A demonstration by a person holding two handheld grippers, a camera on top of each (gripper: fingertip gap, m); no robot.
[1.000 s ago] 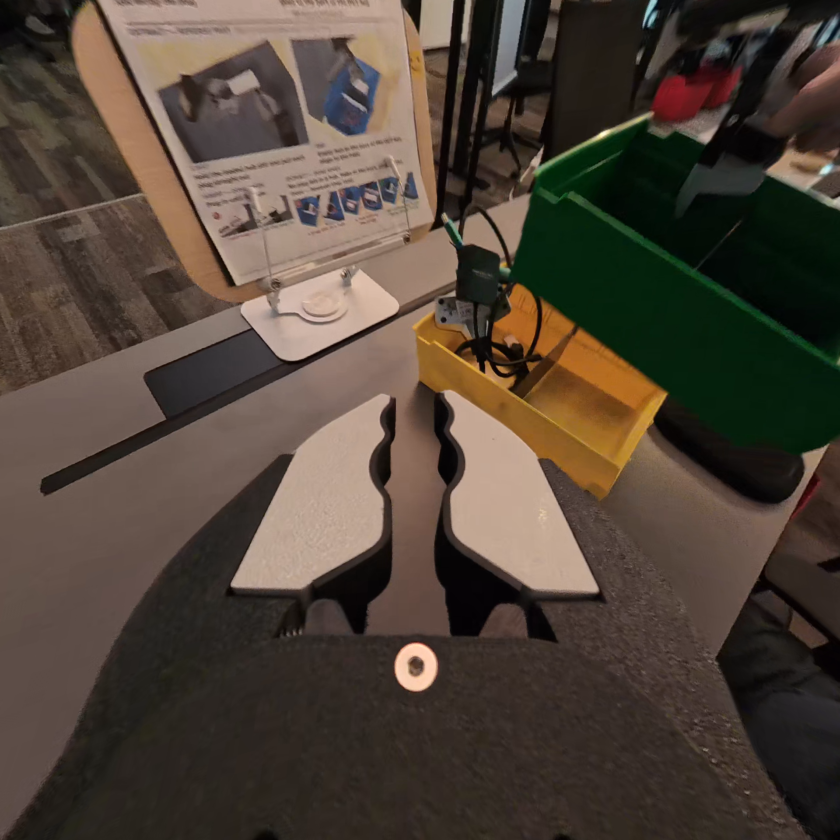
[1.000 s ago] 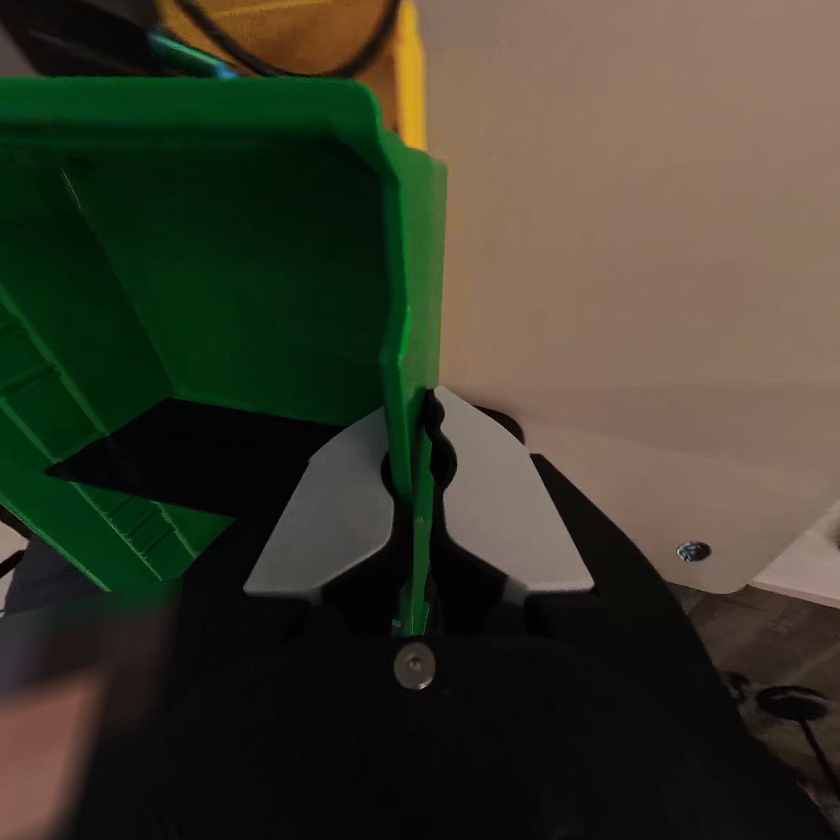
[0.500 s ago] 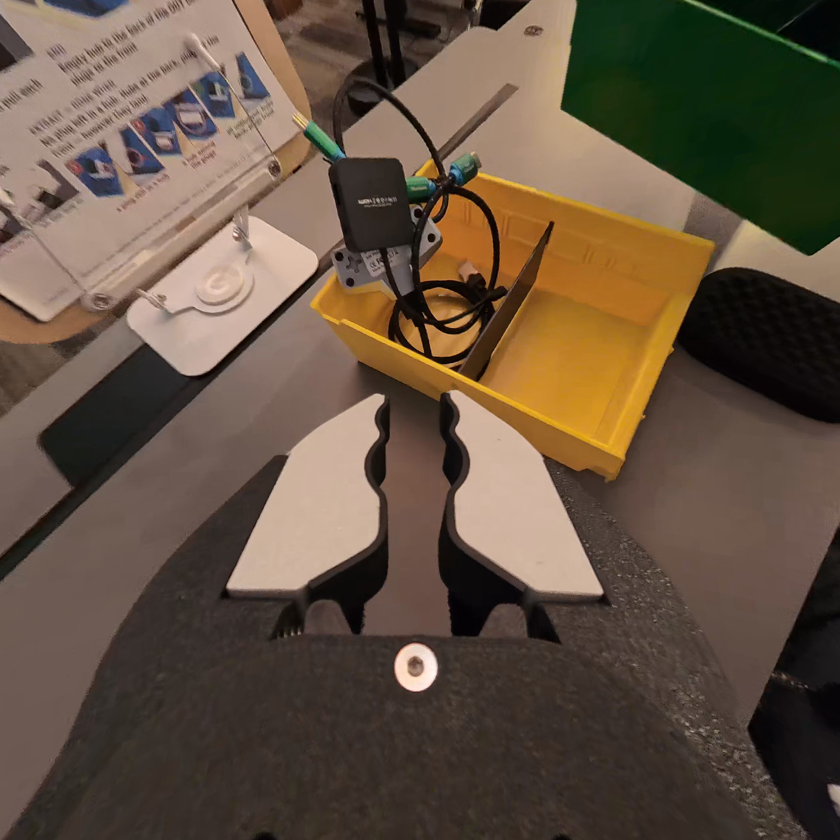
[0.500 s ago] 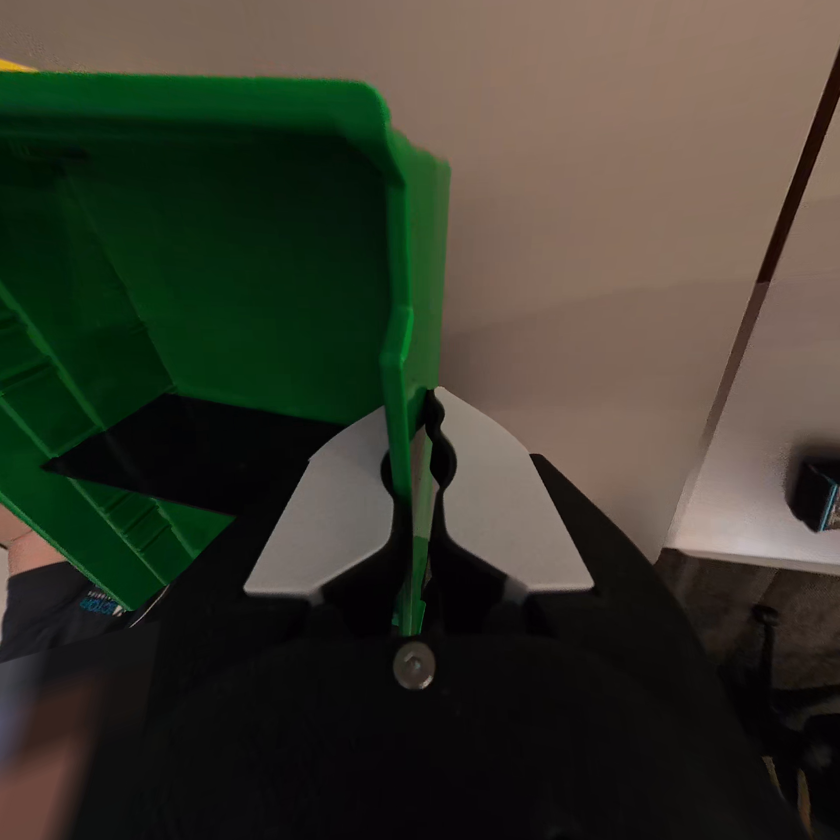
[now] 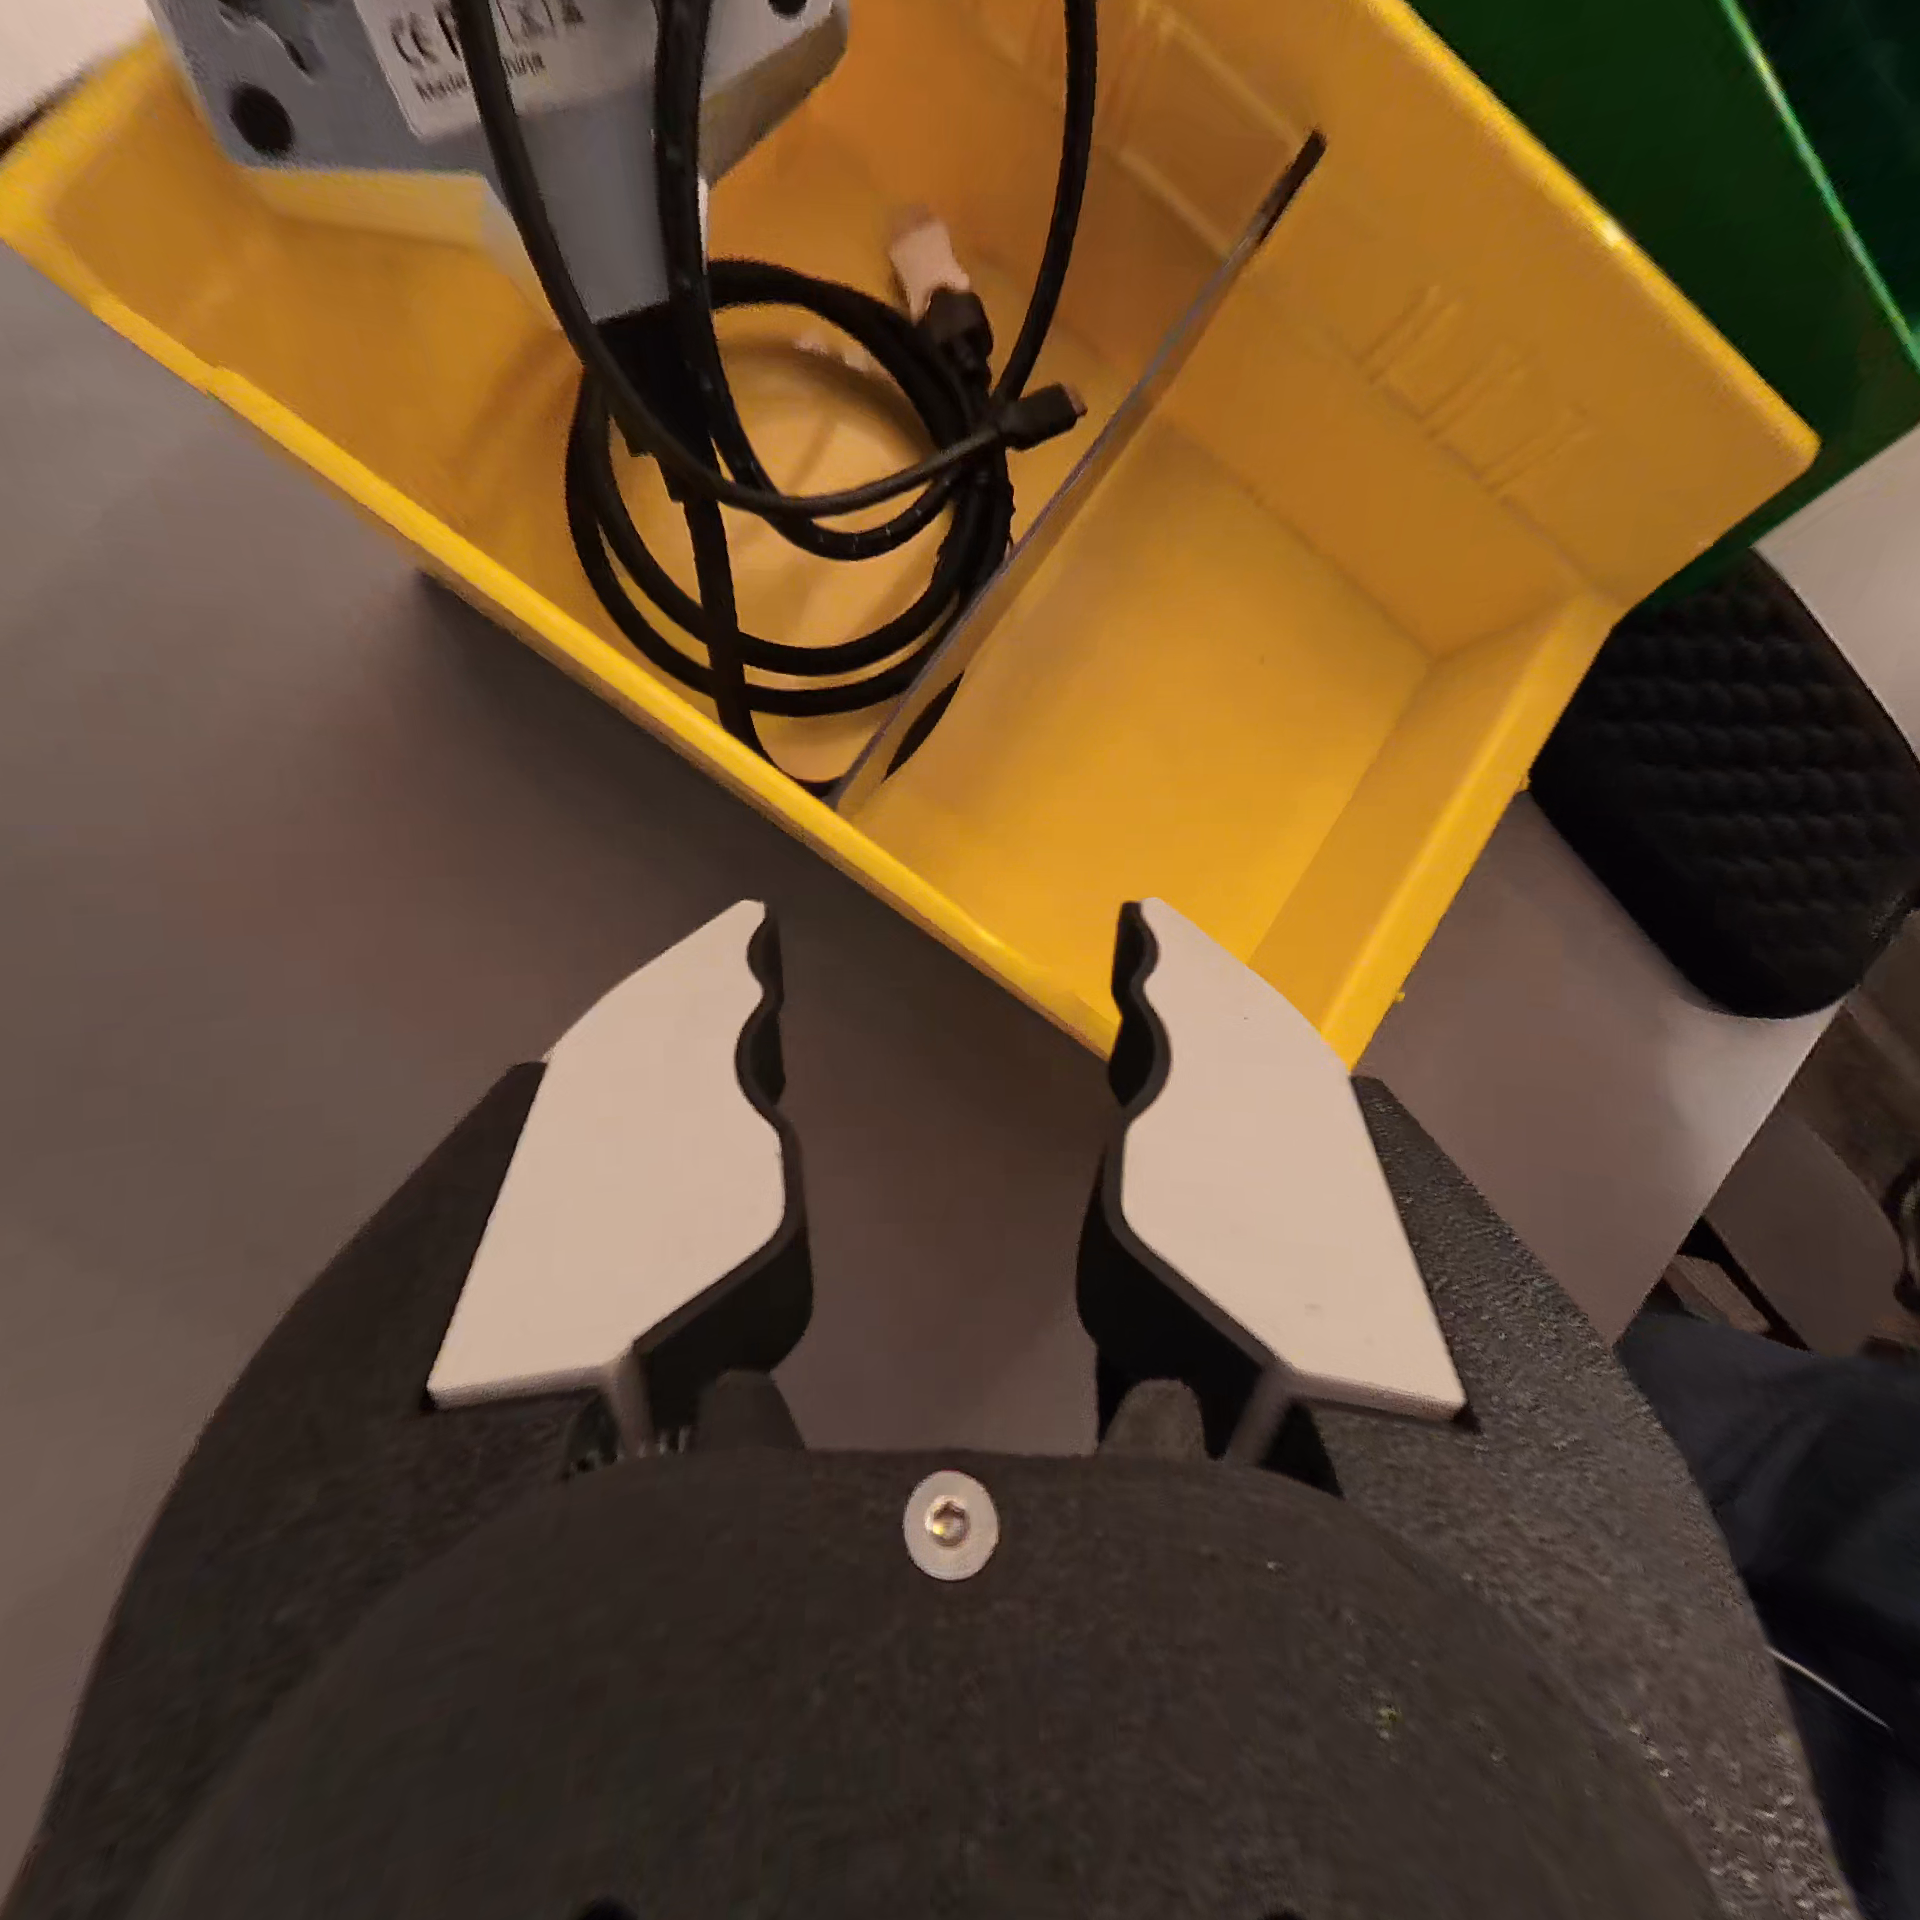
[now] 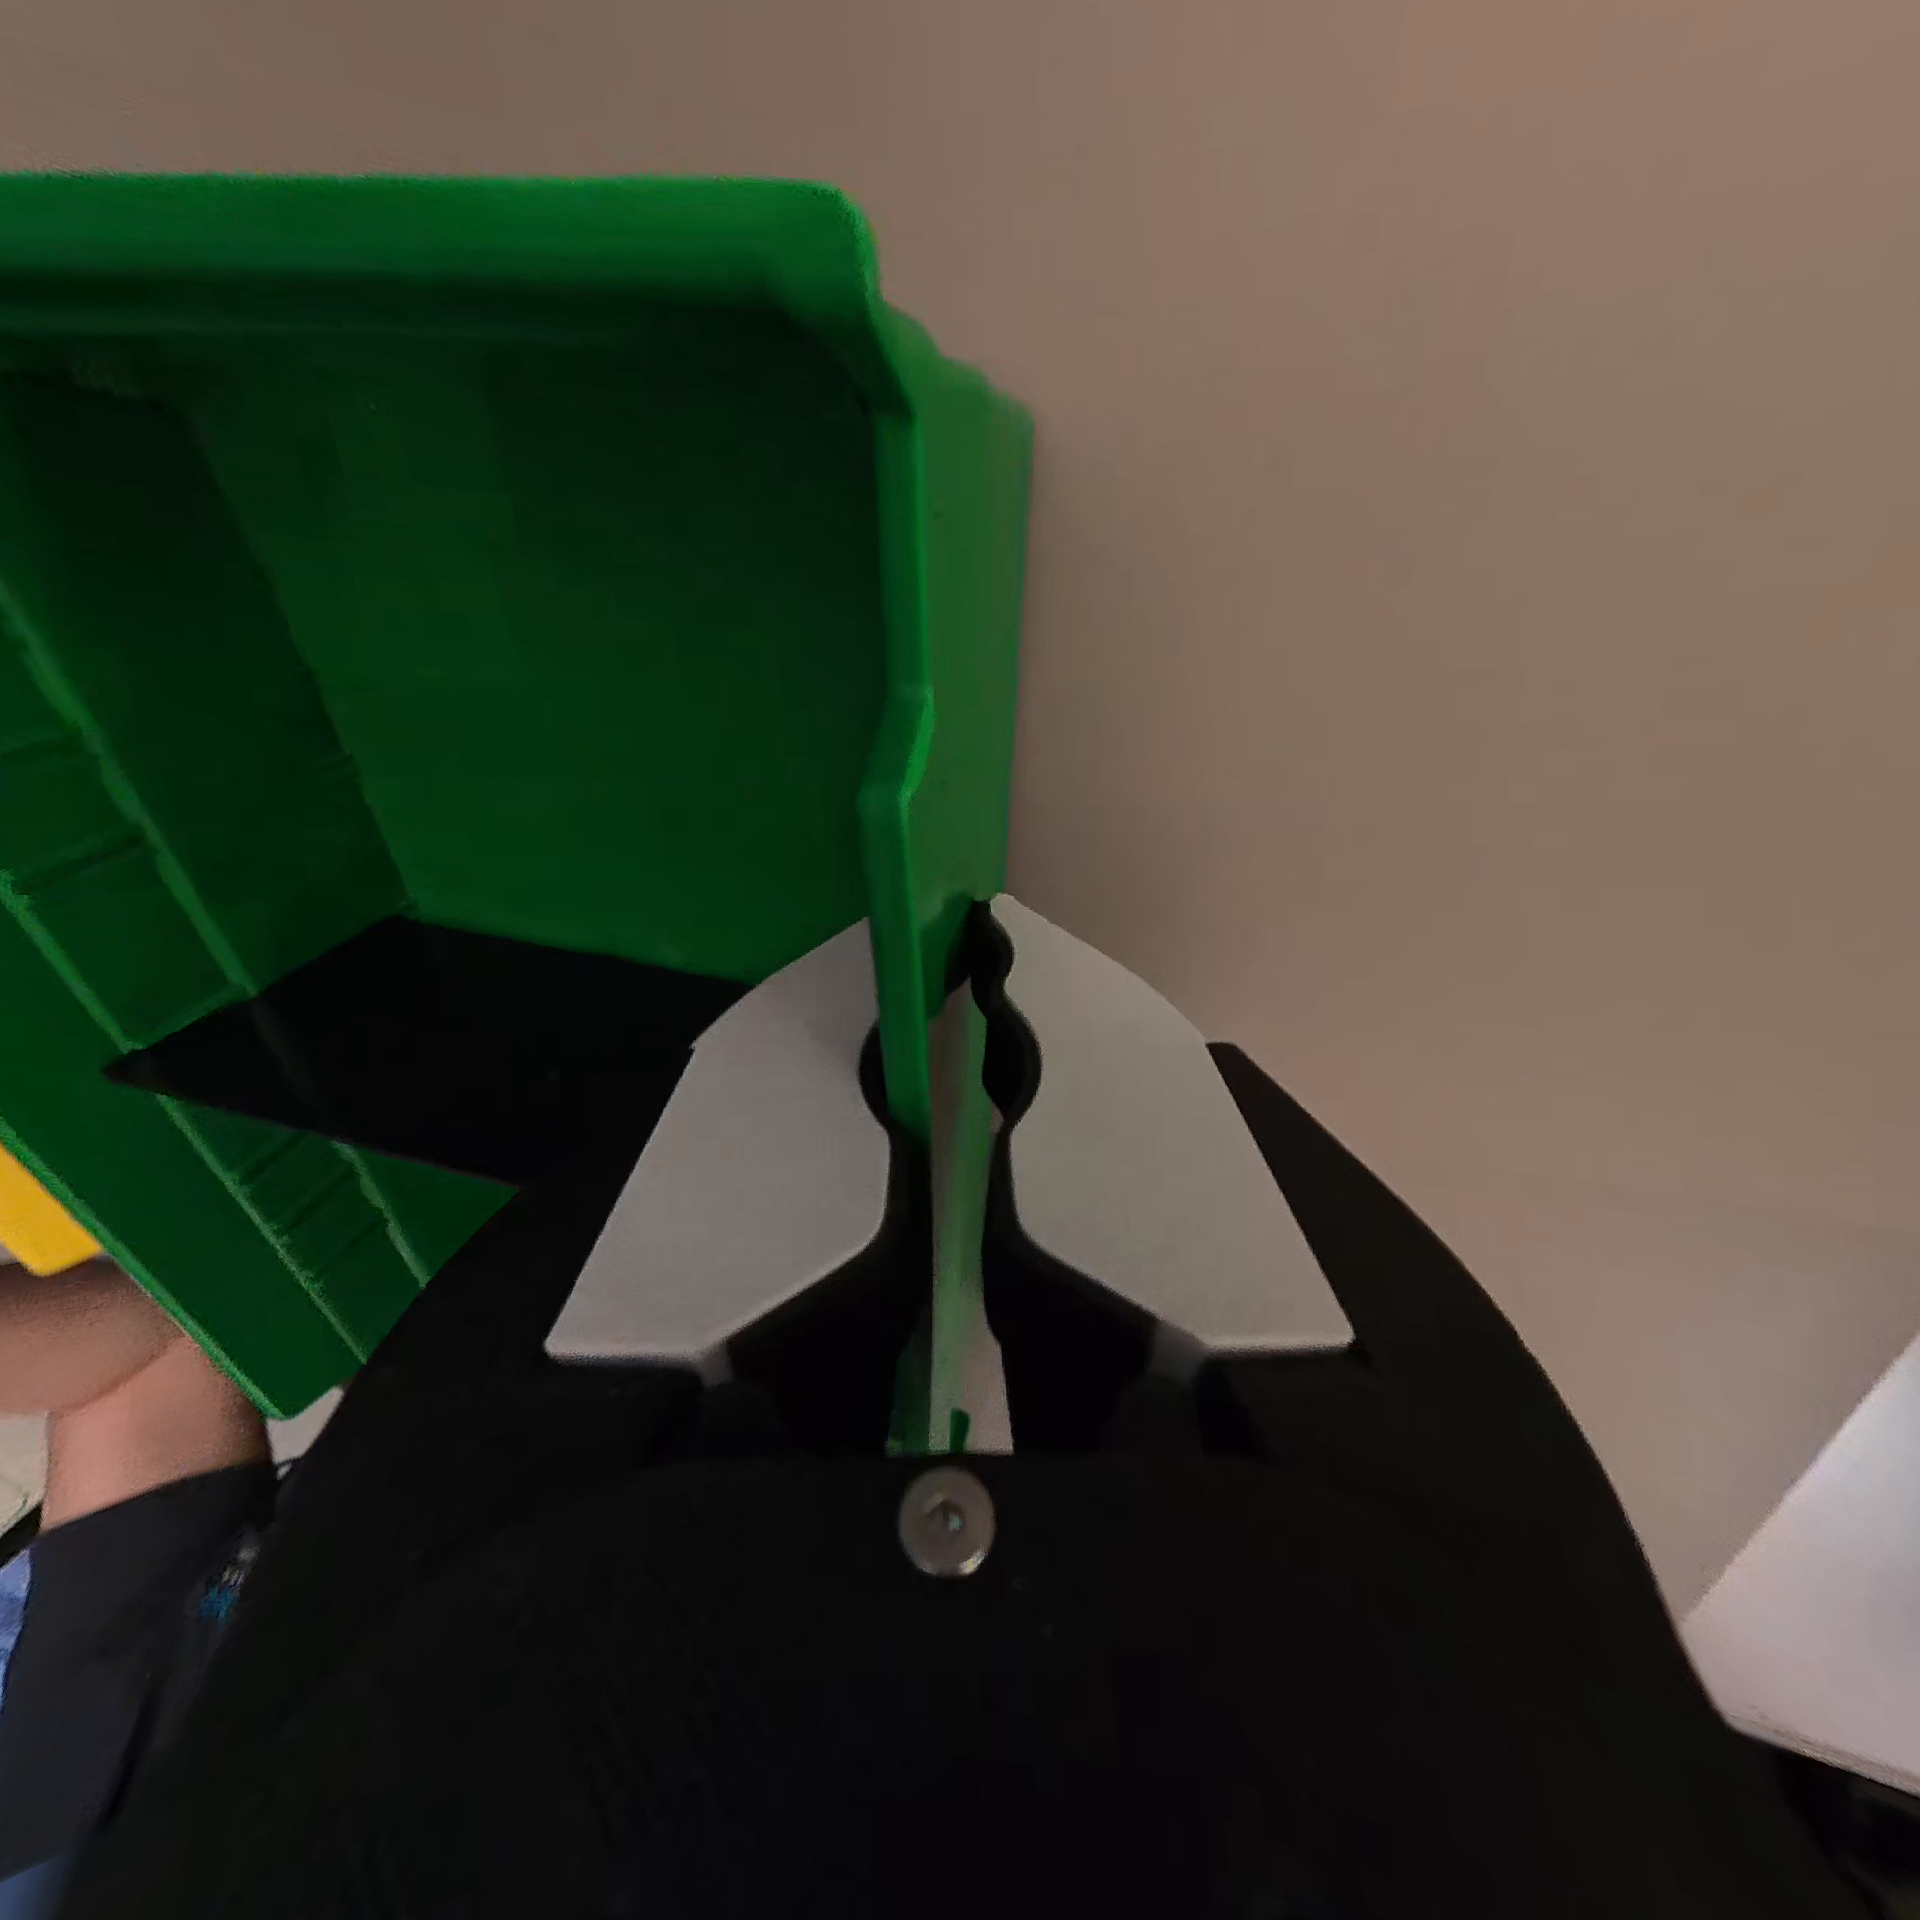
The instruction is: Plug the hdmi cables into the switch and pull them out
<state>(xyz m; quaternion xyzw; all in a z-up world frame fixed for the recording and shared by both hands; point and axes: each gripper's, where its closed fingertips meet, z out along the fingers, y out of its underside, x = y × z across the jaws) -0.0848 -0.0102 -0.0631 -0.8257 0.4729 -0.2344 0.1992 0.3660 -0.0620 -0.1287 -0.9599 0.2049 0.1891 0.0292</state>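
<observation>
**A:** Where does everything sit?

**B:** The left gripper [image 5: 943,940] hangs over the grey desk [image 5: 260,883] with its jaws spread wide and nothing between them, right at the near wall of the yellow bin [image 5: 1455,935]. The right gripper [image 6: 951,940] is clamped on the side wall of a green bin [image 6: 582,644], held up off the desk.

**A:** And the task's things?

**B:** In the yellow bin's far compartment, behind the divider [image 5: 1091,436]. A grey switch box [image 5: 499,114] leans at that compartment's far corner, cut off by the frame's top edge. The black cables [image 5: 790,582] lie coiled below it, some strands running up over the box. One loose plug [image 5: 1044,407] lies next to the divider. I can't tell whether any plug is seated.

**A:** What could go wrong?

**B:** I'd judge tangling first. The strands cross each other, so lifting one could drag the whole coil and tip the box. The bin looks light too; a sideways pull might slide it along the desk.

**A:** The green bin?

**B:** It is pinched by a thin wall only. It could swing, or slip out and drop onto the yellow bin, since it hangs just past that bin's far edge.

**A:** Anything else?

**B:** The right jaw tip is almost touching the near rim; lowering straight down could knock it.
</observation>
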